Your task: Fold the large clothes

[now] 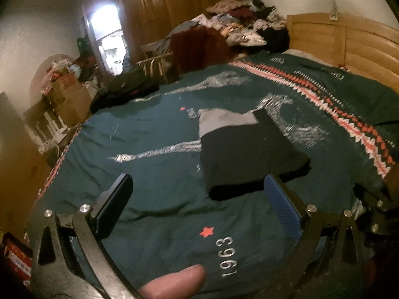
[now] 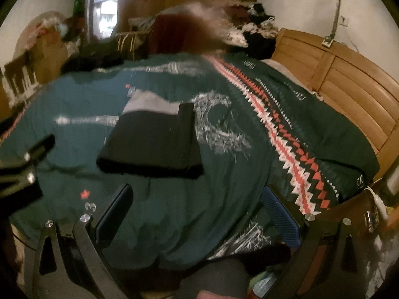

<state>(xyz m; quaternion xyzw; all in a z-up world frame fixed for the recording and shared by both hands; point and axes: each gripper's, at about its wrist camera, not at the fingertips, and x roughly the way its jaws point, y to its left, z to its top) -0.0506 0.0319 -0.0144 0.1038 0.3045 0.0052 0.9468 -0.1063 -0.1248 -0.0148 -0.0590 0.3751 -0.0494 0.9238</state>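
Both grippers, left [image 1: 197, 206] and right [image 2: 199, 214], hover spread and empty before a folded dark garment [image 1: 249, 157] on the bedspread [image 1: 149, 137], apparently finished.

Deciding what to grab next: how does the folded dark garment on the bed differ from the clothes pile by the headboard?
The dark garment lies flat and squared on the bedspread; the clothes pile is a crumpled heap. The garment is one black piece with a grey band; the pile mixes many colours. The garment lies close to both open grippers; the pile lies far off. Both rest on the bed.

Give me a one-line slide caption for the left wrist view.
Open left gripper above a green bedspread, facing a folded dark garment.
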